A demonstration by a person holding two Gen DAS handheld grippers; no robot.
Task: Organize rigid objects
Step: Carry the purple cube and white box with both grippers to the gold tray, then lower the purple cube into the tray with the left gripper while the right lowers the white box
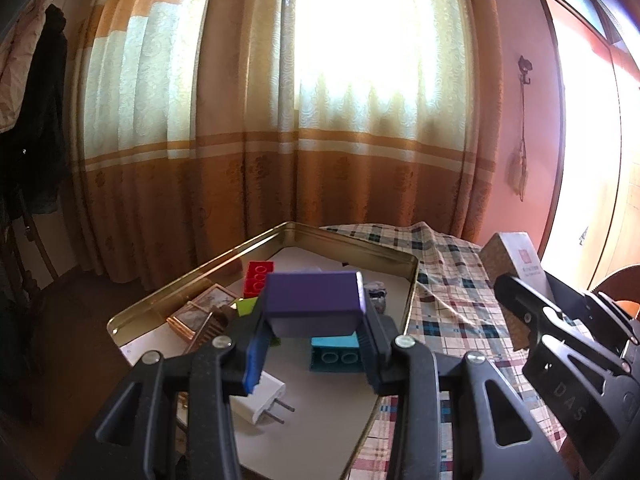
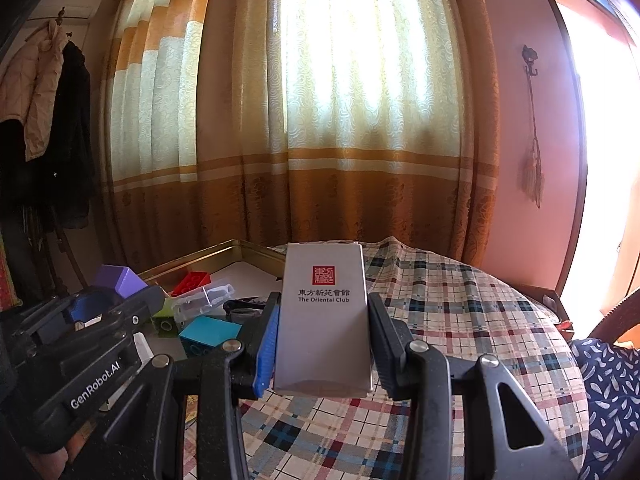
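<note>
My left gripper (image 1: 314, 340) is shut on a purple box (image 1: 314, 298) and holds it above the gold metal tray (image 1: 352, 246). In the tray lie a red brick (image 1: 258, 276), a teal brick (image 1: 336, 356), a white charger plug (image 1: 266, 398), a lime piece (image 1: 246, 306) and small framed pictures (image 1: 200, 314). My right gripper (image 2: 322, 344) is shut on a tall silver box (image 2: 324, 320) printed "The Oriental Club", held over the plaid tablecloth (image 2: 460, 320). The left gripper (image 2: 92, 344) with the purple box (image 2: 120, 280) shows at the left of the right wrist view.
The tray takes up the left part of the cloth-covered table (image 1: 452, 300). Striped curtains (image 1: 280, 120) hang close behind it. Coats (image 2: 52, 120) hang at the far left. A dark patterned cloth (image 2: 612, 392) lies at the right edge. A clear plastic case (image 2: 208, 298) rests in the tray.
</note>
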